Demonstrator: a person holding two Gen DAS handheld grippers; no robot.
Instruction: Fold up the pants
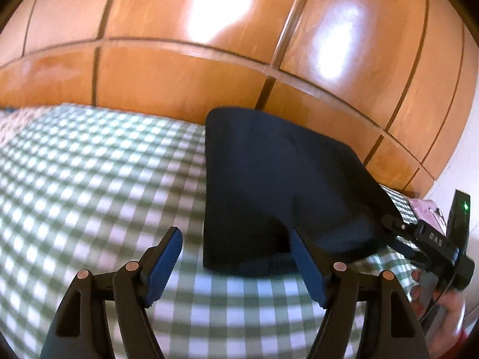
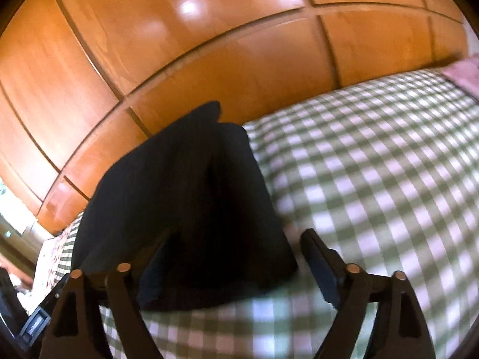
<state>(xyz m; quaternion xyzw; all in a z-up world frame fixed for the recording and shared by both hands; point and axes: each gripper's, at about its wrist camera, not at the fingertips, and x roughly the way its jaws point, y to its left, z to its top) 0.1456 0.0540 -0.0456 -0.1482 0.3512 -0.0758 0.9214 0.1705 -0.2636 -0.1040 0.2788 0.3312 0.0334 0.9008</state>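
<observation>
The dark navy pants point(image 1: 269, 185) lie folded in a long strip on the green-and-white checked bed cover point(image 1: 89, 179), reaching toward the wooden wardrobe. My left gripper point(image 1: 236, 239) is open, its right finger over the pants' near edge, its left finger over the cover. In the right wrist view the pants point(image 2: 191, 197) fill the middle. My right gripper point(image 2: 239, 248) is open, straddling the pants' near end, with its left finger on the fabric. The right gripper's body point(image 1: 431, 239) also shows at the pants' right edge in the left wrist view.
An orange wooden wardrobe point(image 1: 209, 59) with panel doors stands right behind the bed. A pink floral cloth point(image 2: 464, 74) lies at the bed's far right. The checked cover point(image 2: 374, 164) spreads out to both sides of the pants.
</observation>
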